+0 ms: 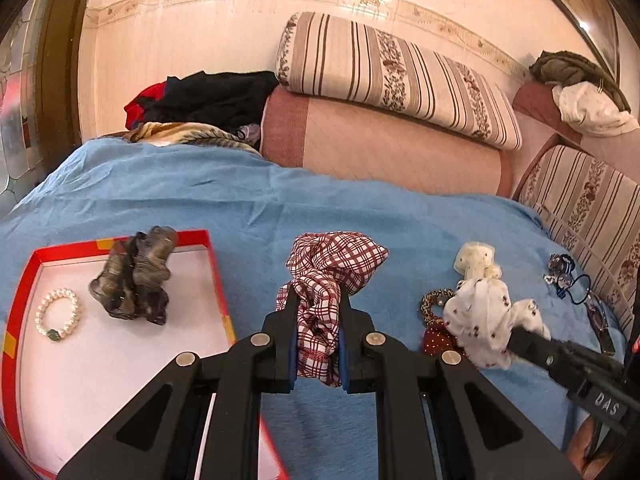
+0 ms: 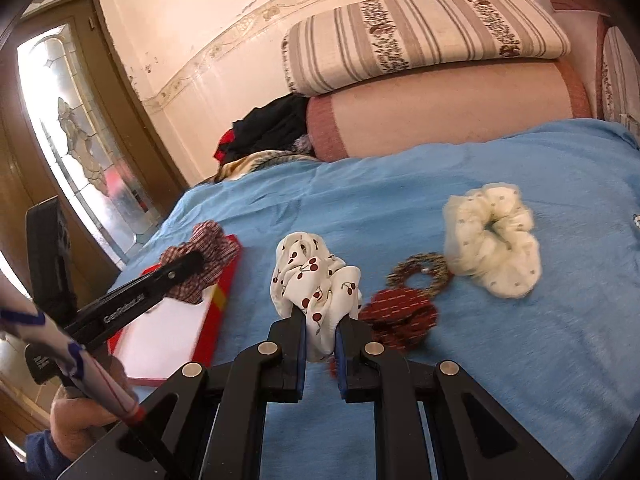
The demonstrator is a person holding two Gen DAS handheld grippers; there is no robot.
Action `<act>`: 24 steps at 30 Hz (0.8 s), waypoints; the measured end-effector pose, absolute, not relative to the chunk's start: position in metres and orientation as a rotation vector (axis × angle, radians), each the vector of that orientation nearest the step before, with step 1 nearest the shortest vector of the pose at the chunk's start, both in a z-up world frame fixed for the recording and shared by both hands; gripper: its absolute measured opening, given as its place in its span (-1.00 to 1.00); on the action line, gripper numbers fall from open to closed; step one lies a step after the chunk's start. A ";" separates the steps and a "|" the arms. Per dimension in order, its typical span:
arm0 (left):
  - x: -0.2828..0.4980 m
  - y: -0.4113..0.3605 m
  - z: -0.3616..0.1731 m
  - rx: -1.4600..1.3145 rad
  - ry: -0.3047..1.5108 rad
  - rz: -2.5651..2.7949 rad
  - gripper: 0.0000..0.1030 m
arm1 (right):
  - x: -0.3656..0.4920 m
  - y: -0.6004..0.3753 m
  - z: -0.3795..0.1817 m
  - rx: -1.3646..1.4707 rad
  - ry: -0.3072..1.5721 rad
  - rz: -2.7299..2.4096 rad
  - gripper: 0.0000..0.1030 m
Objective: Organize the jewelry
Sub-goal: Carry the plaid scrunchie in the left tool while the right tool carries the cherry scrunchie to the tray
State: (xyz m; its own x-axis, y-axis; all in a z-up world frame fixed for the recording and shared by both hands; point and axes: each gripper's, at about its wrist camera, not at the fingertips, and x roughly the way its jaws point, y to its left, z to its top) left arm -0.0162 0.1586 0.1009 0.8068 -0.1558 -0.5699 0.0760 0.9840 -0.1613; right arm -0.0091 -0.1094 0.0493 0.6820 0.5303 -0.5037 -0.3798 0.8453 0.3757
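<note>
My left gripper [image 1: 319, 304] is shut on a red-and-white plaid scrunchie [image 1: 334, 264], held above the blue cloth just right of the red-rimmed box [image 1: 218, 276]. That box holds a grey-brown scrunchie [image 1: 134, 276] and a pearl bracelet [image 1: 58, 314]. My right gripper [image 2: 322, 320] is shut on a white scrunchie with cherries [image 2: 312, 276], lifted over the cloth. In the right wrist view the left gripper [image 2: 192, 262] carries the plaid scrunchie [image 2: 204, 254] by the box's corner [image 2: 224, 292]. A dark red scrunchie [image 2: 400, 318], a leopard-print hair tie [image 2: 424, 276] and a cream dotted scrunchie [image 2: 494, 248] lie on the cloth.
The blue cloth [image 1: 240, 200] covers a bed, with striped cushions [image 1: 392, 76] and a pile of clothes [image 1: 208, 98] behind. Dark hair ties and beads [image 1: 564, 276] lie at the far right. A glass door [image 2: 76, 132] stands left, and a person's hand [image 2: 84, 416] holds the left gripper.
</note>
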 end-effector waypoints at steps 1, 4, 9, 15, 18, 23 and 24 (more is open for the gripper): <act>-0.018 0.162 0.102 -0.135 0.616 -0.120 -0.73 | -0.011 -0.104 0.051 0.245 0.641 0.525 -0.76; -0.023 0.181 0.105 -0.153 0.603 -0.099 -0.73 | -0.016 -0.082 0.056 0.228 0.641 0.559 -0.76; -0.033 0.225 0.109 -0.196 0.592 -0.038 -0.73 | -0.020 -0.039 0.065 0.208 0.649 0.635 -0.76; -0.043 0.279 0.103 -0.261 0.608 0.052 -0.73 | -0.022 0.022 0.073 0.158 0.666 0.728 -0.76; -0.044 0.302 0.096 -0.299 0.636 0.103 -0.73 | -0.020 0.047 0.072 0.130 0.676 0.759 -0.76; -0.042 0.323 0.087 -0.341 0.667 0.142 -0.73 | -0.012 0.083 0.064 0.107 0.716 0.798 -0.75; -0.042 0.324 0.087 -0.345 0.670 0.148 -0.73 | -0.010 0.088 0.062 0.100 0.721 0.800 -0.76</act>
State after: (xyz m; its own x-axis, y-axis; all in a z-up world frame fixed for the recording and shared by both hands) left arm -0.0416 0.3244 0.0866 0.7759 0.0243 -0.6304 -0.2442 0.9329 -0.2646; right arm -0.0104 0.0881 0.0619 0.4745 0.6855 -0.5523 -0.6201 0.7056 0.3430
